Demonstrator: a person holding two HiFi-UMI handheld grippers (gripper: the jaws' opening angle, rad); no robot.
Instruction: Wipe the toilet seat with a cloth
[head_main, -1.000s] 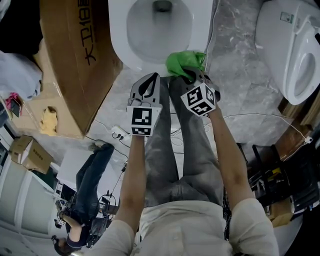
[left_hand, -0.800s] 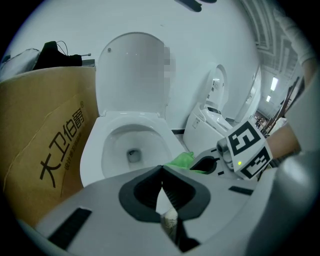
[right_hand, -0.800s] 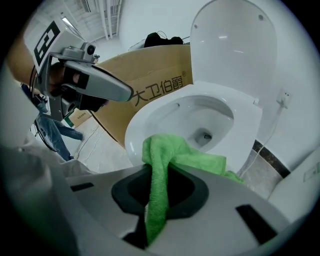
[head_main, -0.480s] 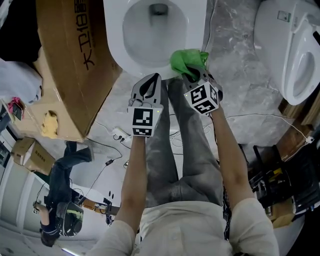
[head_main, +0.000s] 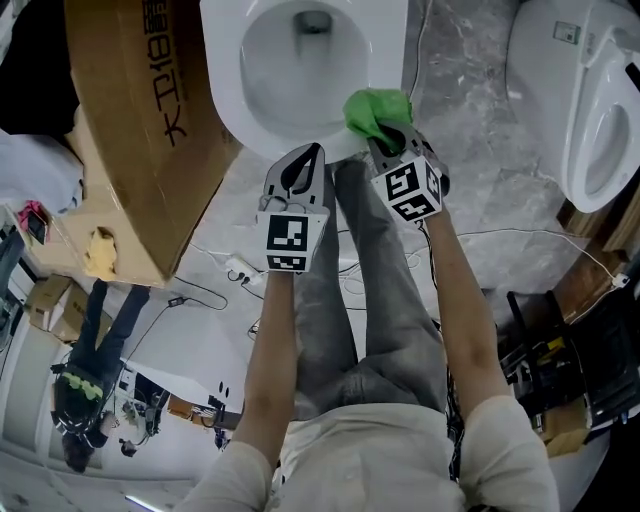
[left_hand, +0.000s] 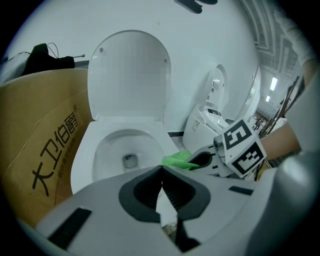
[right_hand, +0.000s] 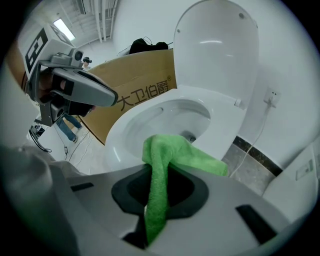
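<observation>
Toilet seat (head_main: 222, 92) glossy smooth white, cloth (head_main: 376, 110) green fuzzy terry-like fabric, cardboard box (head_main: 130, 120) at 10 o'clock matt brown, floor (head_main: 470, 130) polished grey marble-look stone, left gripper (left_hand: 161, 171) matt grey plastic with black matt fingers (left_hand: 139, 195).

floor (head_main: 480, 170): grey marble | on it: toilet (head_main: 226, 100), cardboard box (head_main: 130, 130), second toilet (head_main: 560, 110)

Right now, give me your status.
Left gripper shut, empty. Right gripper shut on green cloth, at near edge of toilet rim. Cardboard box beside it.
</observation>
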